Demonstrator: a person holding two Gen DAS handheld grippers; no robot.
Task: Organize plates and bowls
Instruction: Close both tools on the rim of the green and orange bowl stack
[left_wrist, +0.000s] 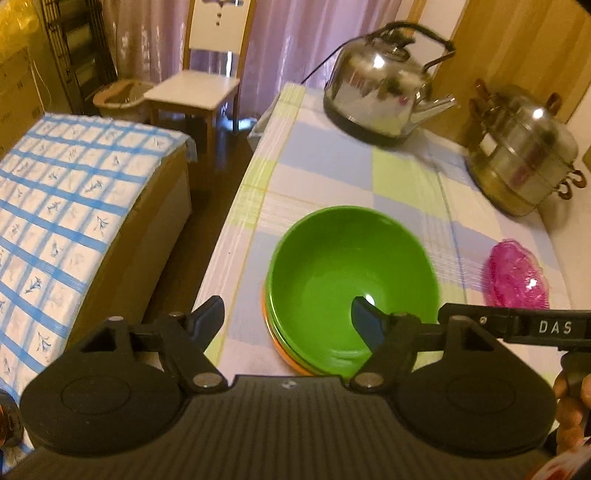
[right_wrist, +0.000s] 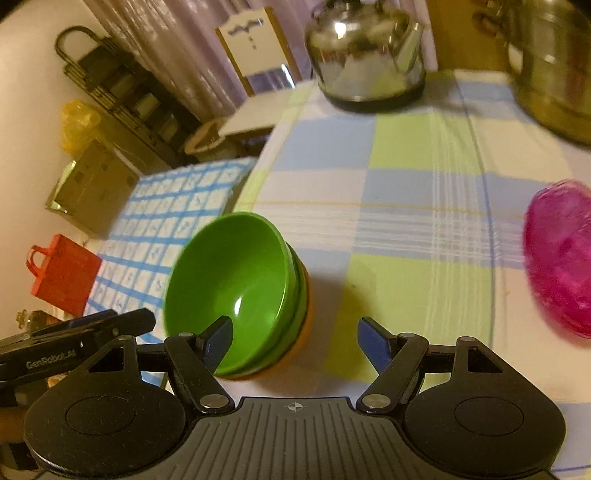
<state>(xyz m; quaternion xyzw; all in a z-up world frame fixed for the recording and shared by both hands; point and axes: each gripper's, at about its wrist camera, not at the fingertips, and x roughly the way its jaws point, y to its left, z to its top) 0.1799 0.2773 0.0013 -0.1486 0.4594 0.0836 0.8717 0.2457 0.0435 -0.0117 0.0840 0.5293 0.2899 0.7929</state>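
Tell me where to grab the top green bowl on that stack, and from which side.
Take the top green bowl by its rim, one finger inside and one outside the wall, coming down from above on the near edge. It sits nested in the stack, so only its rim and inner wall are exposed. The left gripper probably suits best: its jaws are open and already straddle the near-left rim.

A stack of bowls (left_wrist: 351, 288) sits upright on the checked tablecloth, near the table's left edge — lower centre in the left wrist view, lower left of centre in the right wrist view (right_wrist: 236, 295). The top bowl is glossy green and empty, another green rim shows just beneath it, and an orange bowl (left_wrist: 284, 360) lies at the bottom — all nested closely.
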